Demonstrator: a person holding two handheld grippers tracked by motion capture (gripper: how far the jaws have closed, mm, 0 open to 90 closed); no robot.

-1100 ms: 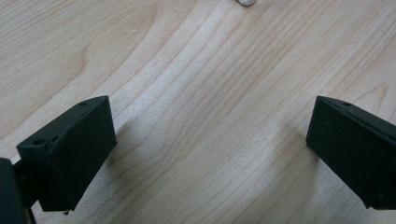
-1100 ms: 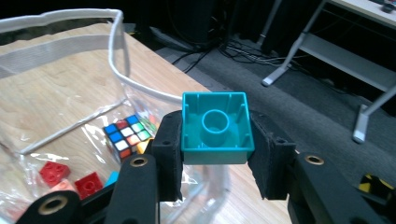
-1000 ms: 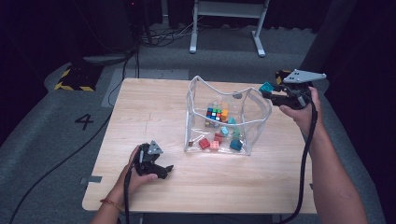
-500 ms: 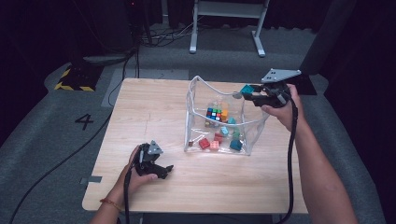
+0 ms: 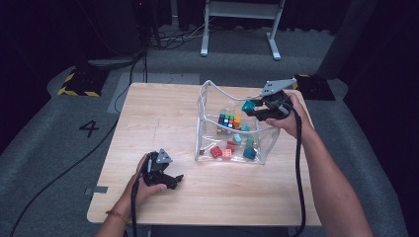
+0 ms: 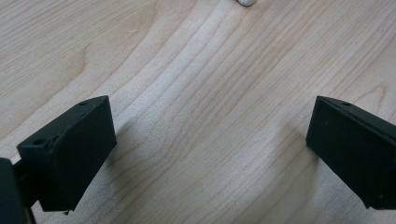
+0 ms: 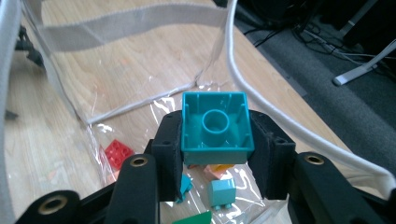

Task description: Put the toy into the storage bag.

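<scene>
One teal brick [image 7: 217, 128] is pinched between the pads of the right gripper [image 5: 257, 107], hollow underside facing the camera that rides on it, and it's hanging right over the open mouth of the clear bag [image 5: 263, 143] that stands toward the right edge of the table [image 5: 163, 118], so I'd say this is the carry-and-drop step, with the brick about to join the pile. Next move probably just needs the gripper eased a touch lower inside the white rim so the brick clears it, then the jaws let go; the floppy walls look like they could catch it otherwise. The left gripper [image 5: 168, 180] sits low near the table's front-left corner with its jaws spread wide on nothing, just bare wood between them, well apart from the bag. Already in the bag: a multicoloured cube [image 5: 226, 120], a red brick [image 7: 118, 153], a small teal brick [image 7: 221, 193] and a few others, hard to count through the glare and creases in the plastic. Those under the held brick are half covered by the jaws, and a green bit is cut off at the frame's bottom edge.
</scene>
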